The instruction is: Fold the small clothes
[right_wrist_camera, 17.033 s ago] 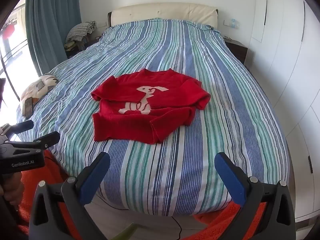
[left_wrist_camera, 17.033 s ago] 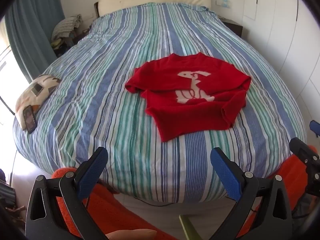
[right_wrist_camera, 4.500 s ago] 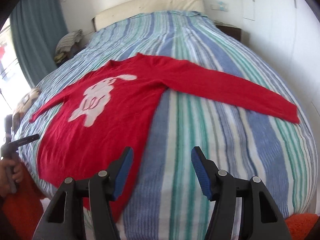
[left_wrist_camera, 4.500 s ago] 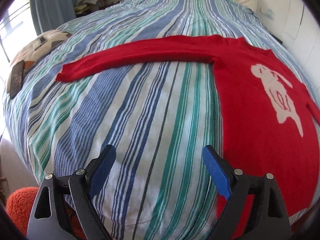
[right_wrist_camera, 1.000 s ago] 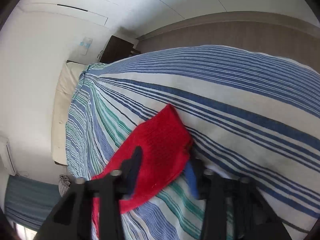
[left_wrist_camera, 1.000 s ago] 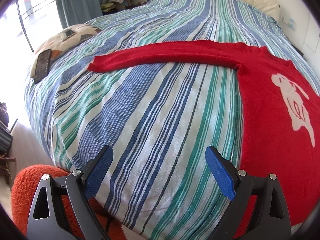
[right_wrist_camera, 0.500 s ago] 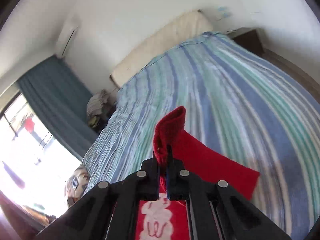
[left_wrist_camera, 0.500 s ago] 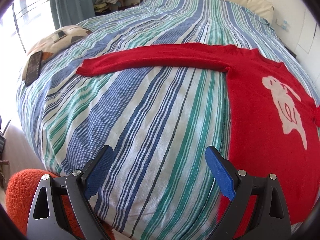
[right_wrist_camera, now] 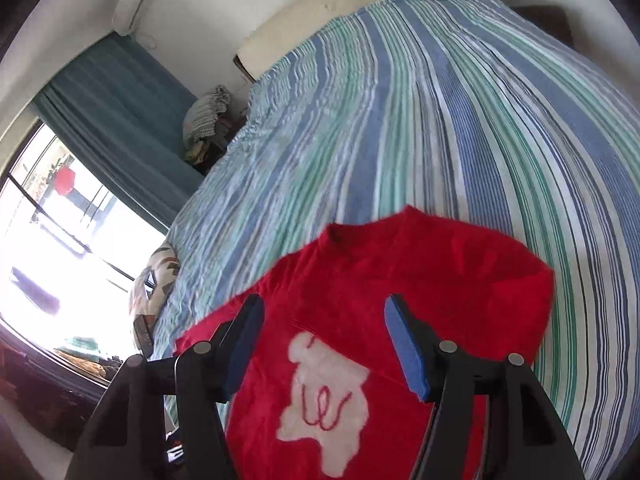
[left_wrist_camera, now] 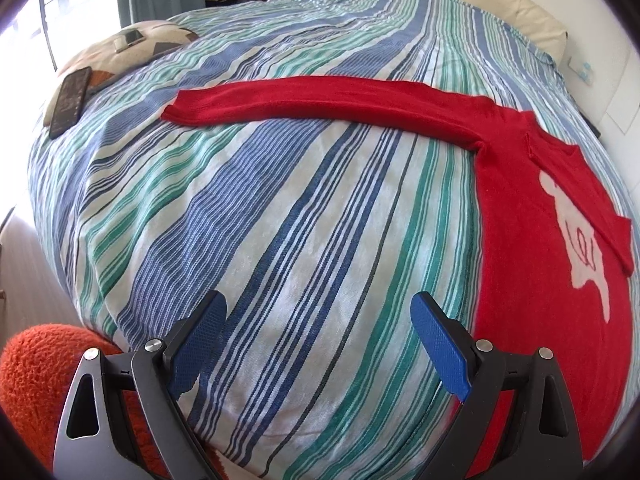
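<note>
Sweater laid flat on striped bedspread, one sleeve folded across chest, both grippers released.

Left gripper: blue pads spread wide, nothing between them, held over bare bedspread at near bed edge; sweater body is seen just right of it, the long sleeve stretched out ahead, leftward. Farther ahead-left, a patterned cushion with a dark phone on it. Right gripper: jaws opening, nothing gripped, held directly above sweater front and white animal motif. Beyond: bedspread, cream headboard, teal curtain far left.
</note>
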A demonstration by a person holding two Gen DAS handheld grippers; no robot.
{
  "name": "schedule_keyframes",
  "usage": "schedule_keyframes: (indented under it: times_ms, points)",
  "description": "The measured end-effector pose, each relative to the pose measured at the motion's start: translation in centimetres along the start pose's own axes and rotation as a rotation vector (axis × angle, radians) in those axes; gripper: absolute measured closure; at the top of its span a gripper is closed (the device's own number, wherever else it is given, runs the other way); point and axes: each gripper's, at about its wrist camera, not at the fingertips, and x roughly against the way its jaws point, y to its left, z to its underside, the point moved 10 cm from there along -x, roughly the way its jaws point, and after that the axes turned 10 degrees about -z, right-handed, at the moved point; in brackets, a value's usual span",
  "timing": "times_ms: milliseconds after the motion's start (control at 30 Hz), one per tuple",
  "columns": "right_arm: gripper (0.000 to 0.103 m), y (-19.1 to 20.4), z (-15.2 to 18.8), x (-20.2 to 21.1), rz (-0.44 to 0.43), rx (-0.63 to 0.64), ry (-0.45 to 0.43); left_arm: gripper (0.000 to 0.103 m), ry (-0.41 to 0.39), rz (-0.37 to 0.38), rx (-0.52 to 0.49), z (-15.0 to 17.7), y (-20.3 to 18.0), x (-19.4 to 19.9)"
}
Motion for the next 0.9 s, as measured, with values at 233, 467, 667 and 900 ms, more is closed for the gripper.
schedule_keyframes:
  times_ms: [233, 467, 667, 900]
  points:
    - [0.048, -12.7, 8.4, -3.7, 0.233, -0.212, 0.091, 0.009, -0.016, -0.043, -0.075, 0.6, -1.0, -0.1]
    - [0.042, -9.5, 9.6, 4.5, 0.201, -0.070, -0.105, 0.009, -0.005, -0.001, -0.051, 0.2, -0.9, -0.1]
    - [0.030, -12.2, 14.7, 12.5, 0.514, 0.088, -0.166, 0.009, 0.015, 0.008, -0.061, 0.5, -1.6, -0.7]
    - [0.026, -18.5, 21.4, 14.4, 0.617, -0.127, -0.185, 0.002, 0.014, -0.027, -0.113, 1.2, -2.4, -1.8]
